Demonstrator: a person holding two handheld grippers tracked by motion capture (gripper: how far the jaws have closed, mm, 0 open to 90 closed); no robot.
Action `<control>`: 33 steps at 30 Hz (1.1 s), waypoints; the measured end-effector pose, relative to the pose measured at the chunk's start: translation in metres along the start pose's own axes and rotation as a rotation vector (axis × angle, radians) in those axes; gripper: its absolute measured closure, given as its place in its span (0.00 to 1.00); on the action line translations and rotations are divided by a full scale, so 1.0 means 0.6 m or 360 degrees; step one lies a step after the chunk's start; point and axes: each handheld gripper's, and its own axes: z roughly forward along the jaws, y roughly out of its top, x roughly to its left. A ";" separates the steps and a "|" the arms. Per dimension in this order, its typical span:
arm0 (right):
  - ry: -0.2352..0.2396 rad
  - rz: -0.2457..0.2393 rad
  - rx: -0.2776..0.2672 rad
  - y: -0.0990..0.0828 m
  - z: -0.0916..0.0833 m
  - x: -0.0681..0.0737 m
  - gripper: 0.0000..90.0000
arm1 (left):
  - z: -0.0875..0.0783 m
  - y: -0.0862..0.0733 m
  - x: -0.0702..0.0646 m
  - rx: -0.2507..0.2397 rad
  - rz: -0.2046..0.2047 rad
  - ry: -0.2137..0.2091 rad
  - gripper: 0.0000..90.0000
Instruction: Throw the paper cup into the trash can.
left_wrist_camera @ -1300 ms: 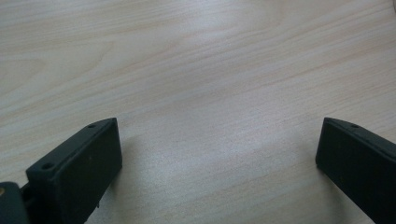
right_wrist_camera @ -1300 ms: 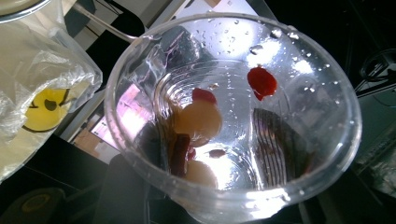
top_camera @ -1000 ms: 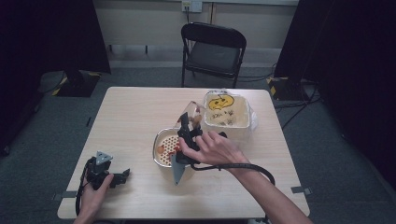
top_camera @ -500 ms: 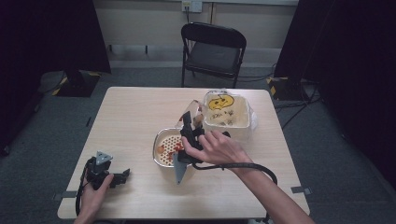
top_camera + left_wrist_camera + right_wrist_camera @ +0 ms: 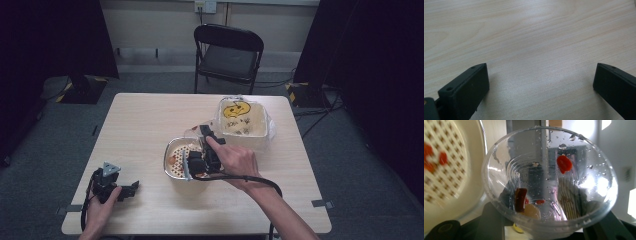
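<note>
The right gripper [image 5: 194, 165] is clamping a clear plastic cup [image 5: 549, 185], its two black jaws pressing on the cup's sides down near the base. The cup is lying tipped on its side in that grip, its wet mouth facing back toward the gripper's own camera. Inside it a few bits of food are clinging to the wall: a red piece [image 5: 564, 163] high on the far side, a dark strip [image 5: 520, 198] and a pale lump [image 5: 531, 211] near the bottom. Just beside the cup, to the left in the right gripper view, a white strainer bowl [image 5: 474, 152] with a perforated bottom is sitting, red bits scattered on its holes. From above, the person's right hand [image 5: 237, 162] is holding the gripper over that bowl [image 5: 172, 172]. Beyond the gripper a square tub [image 5: 260, 122] with a yellow drawing is standing.

The left gripper [image 5: 132, 189] is resting on the table [image 5: 529, 37] well apart from all this, its jaws standing wide with nothing but bare wood between them.
</note>
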 end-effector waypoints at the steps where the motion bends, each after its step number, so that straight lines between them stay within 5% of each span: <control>1: 0.0034 0.0113 -0.0024 -0.002 0.001 -0.003 0.59 | 0.000 0.000 0.000 0.0000 0.0000 0.0001 0.00; 2: 0.0034 0.0113 -0.0024 -0.002 0.001 -0.003 0.59 | 0.000 0.000 0.000 0.0000 0.0000 0.0001 0.00; 3: 0.0070 0.0231 -0.0039 -0.004 0.001 -0.005 0.59 | 0.000 0.000 0.000 0.0000 0.0000 0.0000 0.00; 4: 0.0143 0.0452 -0.0091 -0.012 0.003 -0.014 0.59 | 0.000 0.000 0.000 0.0000 -0.0001 0.0000 0.00; 7: 0.0231 0.0777 -0.0175 -0.023 0.006 -0.028 0.59 | 0.000 0.000 0.000 0.0000 0.0000 0.0000 0.00; 14: 0.0392 0.1251 -0.0309 -0.043 0.015 -0.045 0.59 | 0.000 0.000 0.000 0.0000 0.0000 0.0001 0.00; 15: 0.0392 0.1251 -0.0309 -0.043 0.015 -0.045 0.59 | 0.000 0.000 0.000 0.0000 0.0000 0.0001 0.00; 16: 0.0456 0.1408 -0.0374 -0.050 0.020 -0.047 0.60 | 0.000 0.000 0.000 0.0001 0.0000 0.0000 0.00; 18: 0.0506 0.1536 -0.0421 -0.055 0.022 -0.048 0.60 | 0.000 0.000 0.000 0.0000 0.0000 0.0000 0.00; 20: 0.0515 0.1583 -0.0448 -0.058 0.023 -0.049 0.60 | 0.000 0.000 0.000 0.0001 0.0000 0.0002 0.00; 21: 0.0553 0.1700 -0.0497 -0.064 0.024 -0.054 0.60 | 0.000 0.000 0.000 0.0001 0.0000 0.0001 0.00; 22: 0.0553 0.1700 -0.0497 -0.064 0.024 -0.054 0.60 | 0.000 0.000 0.000 -0.0001 -0.0001 0.0000 0.00; 23: 0.0586 0.1795 -0.0538 -0.071 0.026 -0.057 0.60 | 0.000 0.000 0.000 0.0000 0.0000 0.0000 0.00; 33: 0.0568 0.1971 -0.0617 -0.094 0.034 -0.080 0.60 | 0.000 0.000 0.000 0.0000 0.0000 0.0001 0.00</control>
